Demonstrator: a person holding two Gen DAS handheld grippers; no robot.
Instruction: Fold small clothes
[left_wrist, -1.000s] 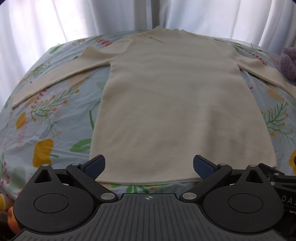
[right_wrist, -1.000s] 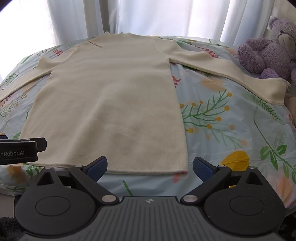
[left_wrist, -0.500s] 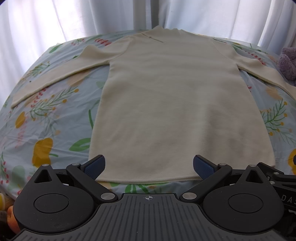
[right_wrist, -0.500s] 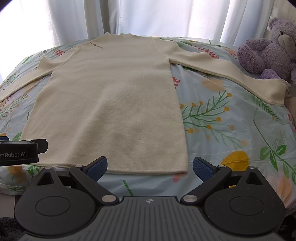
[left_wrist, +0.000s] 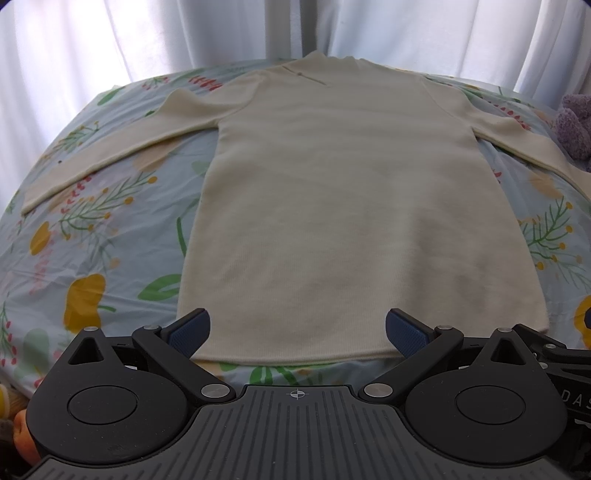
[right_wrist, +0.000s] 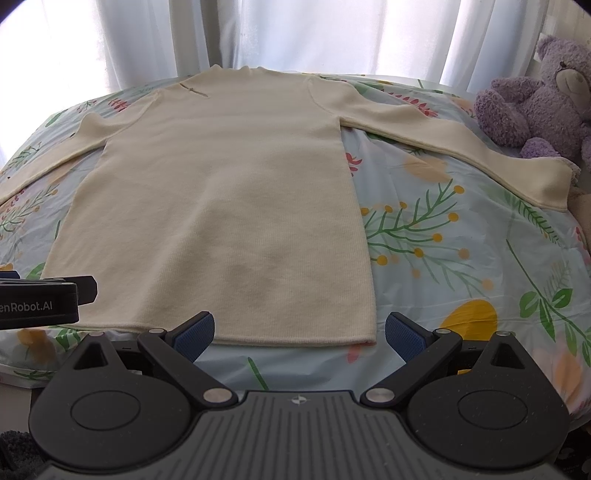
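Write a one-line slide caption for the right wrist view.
Open right claw facing the hem of a cream long-sleeved knit sweater spread flat on floral bedding.

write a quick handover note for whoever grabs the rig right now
Left hand-held gripper: open, empty, at the sweater's hem.
Right hand-held gripper: open, empty, at the hem's right corner.
Cream sweater: flat on the floral bedsheet, neck away from you, both sleeves spread out. Purple teddy bear sits by the right cuff.
Done: garment laid out.
Left: every fold; likely sleeves in first, then hem up.
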